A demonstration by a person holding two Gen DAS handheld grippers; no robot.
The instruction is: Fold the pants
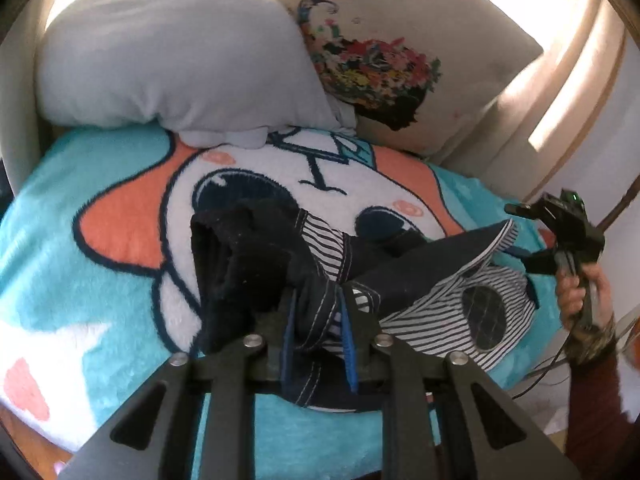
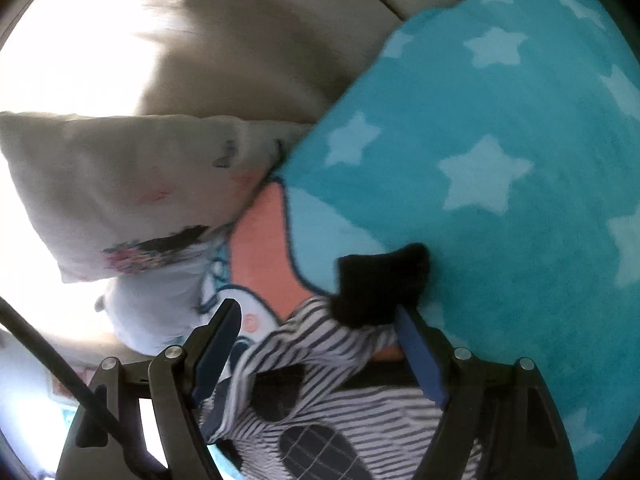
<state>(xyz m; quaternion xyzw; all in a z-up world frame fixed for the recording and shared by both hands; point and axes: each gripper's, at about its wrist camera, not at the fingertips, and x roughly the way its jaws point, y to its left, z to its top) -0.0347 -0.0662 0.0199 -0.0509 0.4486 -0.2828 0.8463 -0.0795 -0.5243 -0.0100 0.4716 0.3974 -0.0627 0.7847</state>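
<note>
The pants (image 1: 440, 304) are dark navy with a black-and-white striped lining and dark patches, bunched on a turquoise cartoon blanket (image 1: 80, 264). My left gripper (image 1: 318, 300) is shut on a fold of the dark fabric with white stitching and holds it lifted. A fuzzy black part (image 1: 240, 264) hangs to its left. In the right wrist view my right gripper (image 2: 316, 320) is open, its fingers wide apart over the striped fabric (image 2: 320, 400), with a black fuzzy end (image 2: 380, 284) by the right finger. The right gripper (image 1: 560, 232) also shows at the right of the left wrist view, held by a hand.
A grey pillow (image 1: 180, 64) and a cream pillow with a flower print (image 1: 392, 64) lean at the head of the bed. The cream pillow (image 2: 120, 184) also shows in the right wrist view. A beige headboard (image 1: 540, 92) curves behind. Cables (image 1: 552, 364) trail at the right.
</note>
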